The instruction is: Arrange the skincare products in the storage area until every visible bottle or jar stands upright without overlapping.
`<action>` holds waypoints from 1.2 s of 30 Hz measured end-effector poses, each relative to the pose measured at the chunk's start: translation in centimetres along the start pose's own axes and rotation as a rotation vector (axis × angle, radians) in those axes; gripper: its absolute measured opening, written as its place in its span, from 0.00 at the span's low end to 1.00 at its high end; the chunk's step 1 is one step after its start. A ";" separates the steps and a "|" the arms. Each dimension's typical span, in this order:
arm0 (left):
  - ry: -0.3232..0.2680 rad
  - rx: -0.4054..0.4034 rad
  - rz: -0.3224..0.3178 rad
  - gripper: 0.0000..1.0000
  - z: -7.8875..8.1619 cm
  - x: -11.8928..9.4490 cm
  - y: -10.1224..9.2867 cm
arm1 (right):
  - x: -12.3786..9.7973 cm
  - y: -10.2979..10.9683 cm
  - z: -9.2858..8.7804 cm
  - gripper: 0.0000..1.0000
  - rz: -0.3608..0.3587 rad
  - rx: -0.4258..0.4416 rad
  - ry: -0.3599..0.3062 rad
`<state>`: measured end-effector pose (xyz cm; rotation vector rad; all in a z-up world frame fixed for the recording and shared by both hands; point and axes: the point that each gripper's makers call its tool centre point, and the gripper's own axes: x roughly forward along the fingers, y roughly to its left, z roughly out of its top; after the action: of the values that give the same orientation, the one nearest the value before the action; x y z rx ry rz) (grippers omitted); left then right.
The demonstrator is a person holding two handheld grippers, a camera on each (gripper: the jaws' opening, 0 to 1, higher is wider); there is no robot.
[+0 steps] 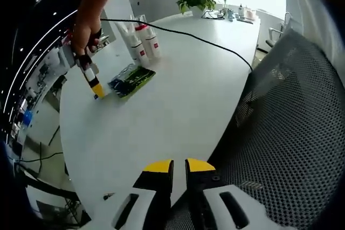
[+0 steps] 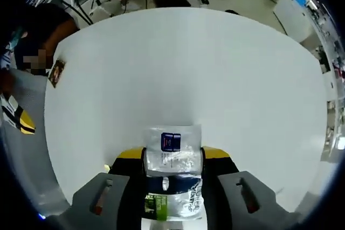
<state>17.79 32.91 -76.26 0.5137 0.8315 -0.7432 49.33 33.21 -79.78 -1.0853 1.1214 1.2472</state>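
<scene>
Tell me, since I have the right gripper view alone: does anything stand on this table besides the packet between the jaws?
Observer: Yes, two white bottles with red labels stand upright just beyond that packet.
Operator: Where is the left gripper?
Observer: The left gripper hangs over the table edge by a mesh chair, jaws nearly together, nothing between them.
Operator: Anything else on the table?
Observer: A black cable runs across it past the bottles.
</scene>
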 end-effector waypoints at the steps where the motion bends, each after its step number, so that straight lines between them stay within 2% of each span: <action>1: -0.002 -0.003 0.000 0.10 0.0 0.0 0.0 | 0.2 0.0 -0.2 0.38 0.000 0.000 0.004; 4: -0.031 0.001 -0.008 0.09 0.5 -0.2 -0.2 | 0.8 -0.4 -0.4 0.38 0.002 0.006 0.011; 20: -0.030 -0.003 -0.004 0.10 0.5 -0.1 -0.2 | 1.0 -0.5 -0.8 0.38 -0.013 -0.013 0.035; 24: -0.028 -0.003 -0.002 0.10 0.4 -0.1 -0.1 | 0.6 -0.8 -1.0 0.45 -0.038 -0.019 0.037; 28: -0.030 -0.001 0.004 0.10 0.5 -0.2 0.0 | 0.0 -0.6 -0.7 0.49 -0.055 -0.010 0.030; 30: -0.029 0.002 0.004 0.10 0.5 -0.3 0.0 | -1.1 0.0 0.9 0.49 -0.082 -0.044 -0.025; 32: -0.025 0.001 -0.009 0.10 0.4 -0.2 -0.3 | -1.7 1.2 2.6 0.49 -0.086 -0.119 -0.065; 35: -0.014 0.021 -0.025 0.10 0.3 -0.1 -0.7 | -2.0 4.1 5.1 0.51 -0.044 -0.261 -0.112; 36: -0.006 0.018 -0.025 0.10 0.1 -0.1 -0.7 | -1.5 5.5 6.5 0.52 -0.024 -0.297 -0.135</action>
<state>17.32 32.43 -76.22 0.5181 0.8278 -0.7750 43.99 39.60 -77.35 -1.2094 0.8360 1.4774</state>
